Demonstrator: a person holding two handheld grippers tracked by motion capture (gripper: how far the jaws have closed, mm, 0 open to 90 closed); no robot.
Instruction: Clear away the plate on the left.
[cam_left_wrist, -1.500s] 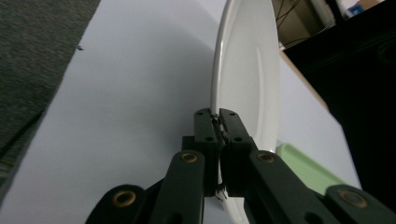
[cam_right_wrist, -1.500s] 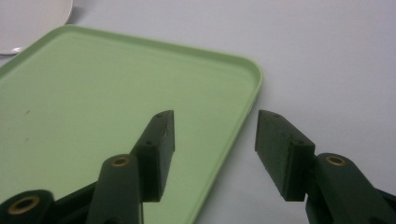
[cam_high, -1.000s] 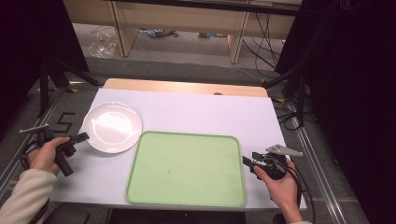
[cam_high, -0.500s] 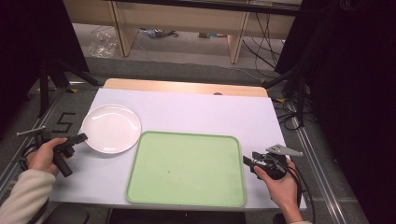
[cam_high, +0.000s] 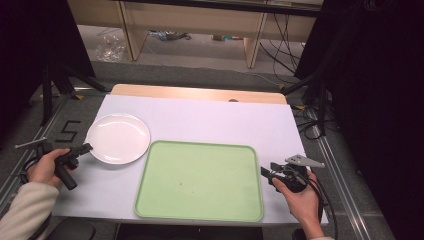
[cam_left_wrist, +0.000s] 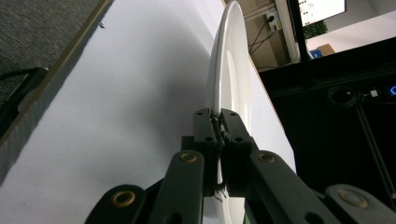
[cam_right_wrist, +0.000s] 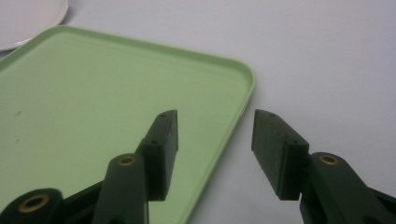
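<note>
Left gripper, held in the person's left hand, has its black jaws clamped on the near-left rim of the white plate; the left gripper view shows the pads pressed tight on the plate's thin edge, with the dish rising edge-on beyond them. Plate: round, glossy, plain white, shallow with a raised rim, looks ceramic or hard plastic, cannot tell which. It sits at the left of the white table cover, its right edge just beside the far-left corner of the green tray; whether the two touch cannot be told. Whether the plate lies flat or is tipped off the cover is not clear from above. Right gripper, in the right hand, waits at the tray's right edge with jaws spread and nothing between them; in the right gripper view one jaw stands over the tray's corner, the other over bare cover. Tray: pale green, rectangular, rounded corners, low raised lip, matte finely textured surface with a few small dark specks, nothing lying on it. Cover is smooth and matte; a strip of pale wooden tabletop shows along the far side. Grey carpet floor beyond, with wooden shelving legs and loose cables.
</note>
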